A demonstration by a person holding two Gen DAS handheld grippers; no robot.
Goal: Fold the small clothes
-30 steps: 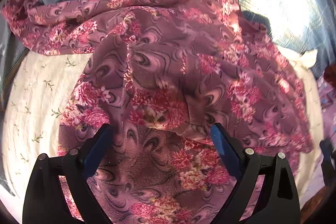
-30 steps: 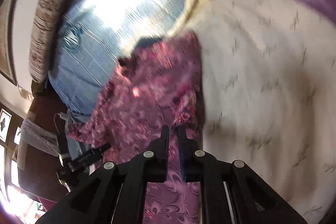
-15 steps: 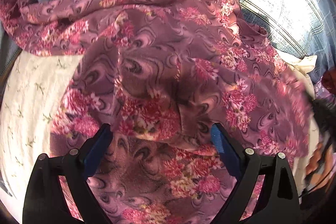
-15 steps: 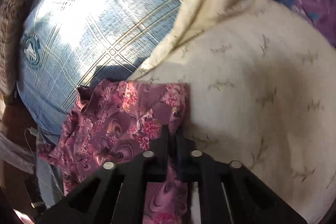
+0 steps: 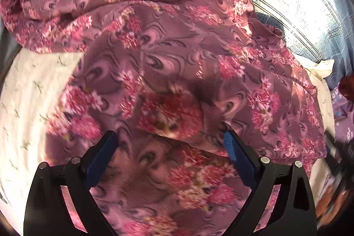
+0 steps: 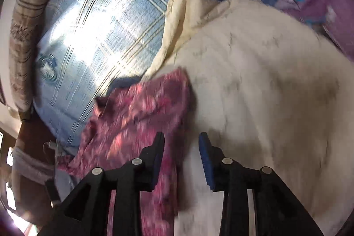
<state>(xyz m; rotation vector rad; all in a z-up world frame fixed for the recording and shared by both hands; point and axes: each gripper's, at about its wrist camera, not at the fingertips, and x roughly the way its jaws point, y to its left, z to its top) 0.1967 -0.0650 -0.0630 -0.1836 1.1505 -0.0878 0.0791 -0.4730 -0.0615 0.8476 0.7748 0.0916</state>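
In the left wrist view the left claw (image 5: 169, 141) stands wide open and empty directly over the floral garment (image 5: 177, 72), which fills the middle of the frame on the cream sheet (image 5: 26, 90) of the bed, its long axis running from the upper left corner down toward the lower right. In the right wrist view the right claw (image 6: 181, 141) is also parted and grips nothing; the garment's right edge (image 6: 141, 116) lies just left of it in the lower-left part of the frame, below the blue plaid pillow (image 6: 106, 21). Judging by this, the left claw is the nearer one for the next fold, with cloth straight beneath it, while the right must shift leftward to catch the edge.
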